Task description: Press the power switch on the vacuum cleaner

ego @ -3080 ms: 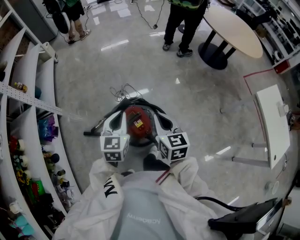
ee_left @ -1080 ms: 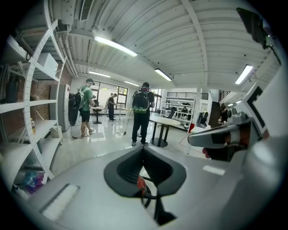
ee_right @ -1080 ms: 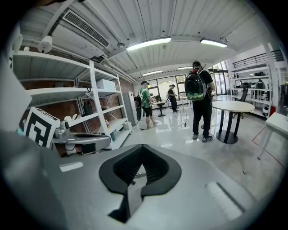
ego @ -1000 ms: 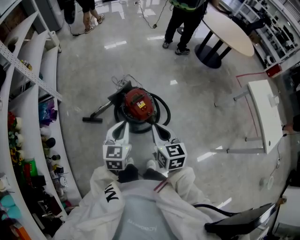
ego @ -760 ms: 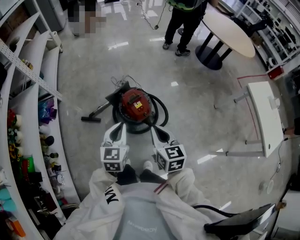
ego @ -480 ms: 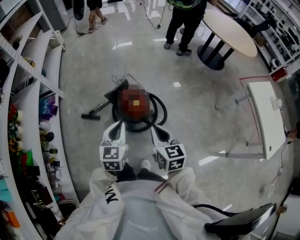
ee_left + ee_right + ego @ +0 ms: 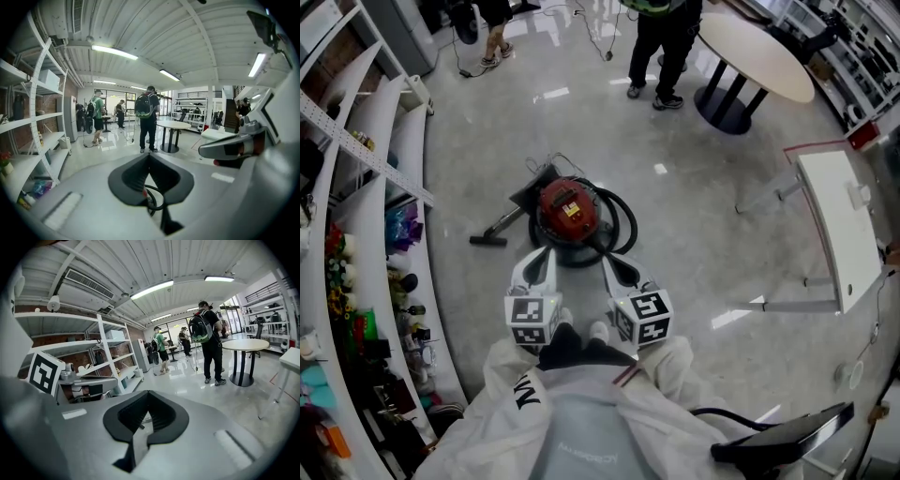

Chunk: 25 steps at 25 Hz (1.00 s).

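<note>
White shelves [image 7: 389, 178] are running down the left edge of the head view, packed with small stuff, nothing to do with the job. Moving right, the floor nozzle [image 7: 487, 239] is lying flat on the shiny floor [image 7: 703, 206], and just past it the red vacuum cleaner [image 7: 565, 208] is sitting upright with its black hose [image 7: 624, 228] looping round its right side.

The left gripper [image 7: 538, 258] is hanging just short of the vacuum's near side, not touching it. In its own view its jaws are meeting at the tips with nothing between them, only a bit of hose showing through the gap lower down. The right gripper [image 7: 617, 264] is doing the same thing on the other side: tips pressed together, nothing held, hovering near the hose but clear of the vacuum body. Further right a person [image 7: 661, 42] is standing by a round table [image 7: 759, 56].

As for progress, I'm honestly not seeing enough to call it. The switch itself is too small to pick out on the lid, so on or off is anyone's guess. Both grippers parked beside the vacuum is fitting a reach about to go in just as well as a pull-back after the press.
</note>
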Motion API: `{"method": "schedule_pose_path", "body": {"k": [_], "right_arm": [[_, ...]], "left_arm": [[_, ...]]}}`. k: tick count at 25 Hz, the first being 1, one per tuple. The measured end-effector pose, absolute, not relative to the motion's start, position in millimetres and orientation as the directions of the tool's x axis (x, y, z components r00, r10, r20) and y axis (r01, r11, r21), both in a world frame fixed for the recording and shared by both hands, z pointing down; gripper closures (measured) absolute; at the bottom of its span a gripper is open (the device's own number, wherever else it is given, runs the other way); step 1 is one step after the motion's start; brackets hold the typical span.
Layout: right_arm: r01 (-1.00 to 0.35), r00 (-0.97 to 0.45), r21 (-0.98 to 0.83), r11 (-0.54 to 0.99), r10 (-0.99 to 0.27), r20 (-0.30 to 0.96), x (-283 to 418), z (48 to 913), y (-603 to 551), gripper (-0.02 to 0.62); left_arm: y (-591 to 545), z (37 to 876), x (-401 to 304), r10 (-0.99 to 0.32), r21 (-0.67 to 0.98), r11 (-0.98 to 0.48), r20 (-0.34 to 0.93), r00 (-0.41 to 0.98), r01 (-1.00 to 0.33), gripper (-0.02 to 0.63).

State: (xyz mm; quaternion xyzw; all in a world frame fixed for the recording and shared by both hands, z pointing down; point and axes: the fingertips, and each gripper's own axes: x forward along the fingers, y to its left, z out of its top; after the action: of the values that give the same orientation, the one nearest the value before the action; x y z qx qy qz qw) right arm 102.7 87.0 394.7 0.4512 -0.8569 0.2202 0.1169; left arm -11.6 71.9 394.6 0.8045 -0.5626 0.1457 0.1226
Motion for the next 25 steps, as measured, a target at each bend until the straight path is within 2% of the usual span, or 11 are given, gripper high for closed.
{"method": "schedule_pose_path", "body": {"k": [11,25], "right_arm": [[-0.834,-0.55,-0.234,0.499,-0.733,0.4,88.9,385.9,86.2,0.597],[-0.833,-0.552,-0.218,0.509,-0.729,0.404,68.0,385.0,90.3,0.597]], "left_arm": [[68.1,394.7,-11.7,-0.856,0.024,-0.379,0.372,0.36,-0.925,0.606],[77.0,396.7,-35.5,-0.859,0.042,-0.364,0.371,0.352,-0.931,0.606]]}}
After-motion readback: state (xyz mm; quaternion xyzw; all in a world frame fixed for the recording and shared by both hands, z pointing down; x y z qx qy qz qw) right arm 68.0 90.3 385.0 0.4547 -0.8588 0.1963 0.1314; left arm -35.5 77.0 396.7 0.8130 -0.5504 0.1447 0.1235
